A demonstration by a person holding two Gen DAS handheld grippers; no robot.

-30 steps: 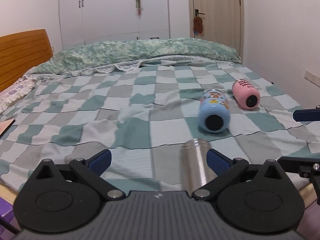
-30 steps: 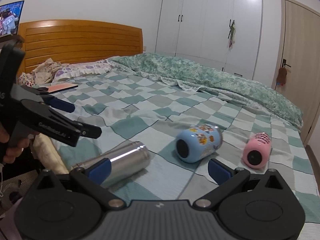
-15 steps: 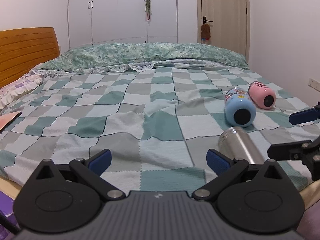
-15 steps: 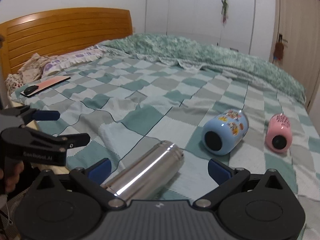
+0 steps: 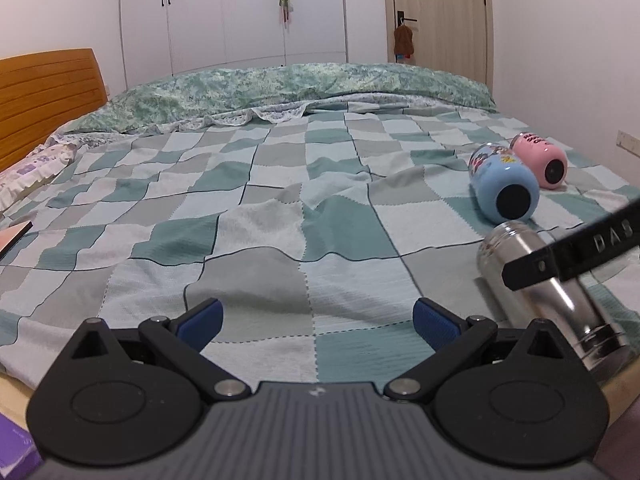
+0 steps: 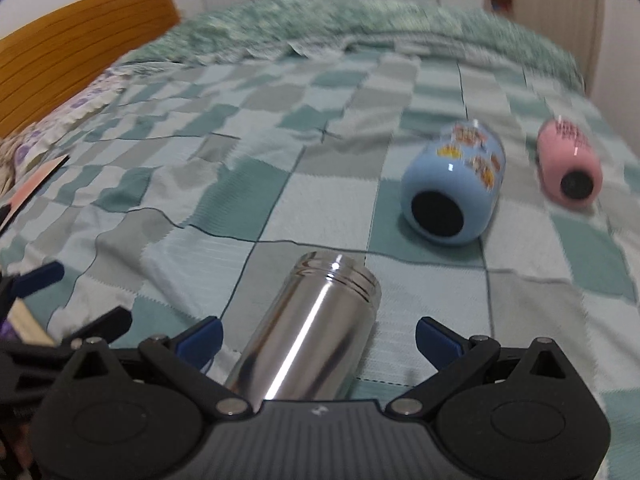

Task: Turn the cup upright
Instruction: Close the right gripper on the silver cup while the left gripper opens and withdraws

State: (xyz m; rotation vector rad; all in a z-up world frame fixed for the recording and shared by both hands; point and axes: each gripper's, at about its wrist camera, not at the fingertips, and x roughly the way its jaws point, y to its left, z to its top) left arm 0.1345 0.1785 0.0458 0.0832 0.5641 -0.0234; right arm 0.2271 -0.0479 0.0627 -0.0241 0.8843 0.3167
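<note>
A steel cup [image 6: 308,336] lies on its side on the checked bedspread near the bed's front edge, between the open fingers of my right gripper [image 6: 318,334], which is not closed on it. It also shows in the left wrist view [image 5: 552,296], with a finger [image 5: 576,252] of the right gripper across it. A blue cup [image 6: 454,196] [image 5: 504,188] and a pink cup [image 6: 568,164] [image 5: 542,158] lie on their sides beyond it. My left gripper [image 5: 318,322] is open and empty over the bedspread, left of the steel cup.
The bed has a folded green duvet [image 5: 288,88] at the far side and a wooden headboard [image 5: 48,84] on the left. A pink flat object [image 6: 36,184] lies at the bed's left edge. Wardrobe and door stand behind.
My right gripper has moved forward and down so the steel cup now lies between its fingers. My left gripper has shifted left, leaving the steel cup at its right.
</note>
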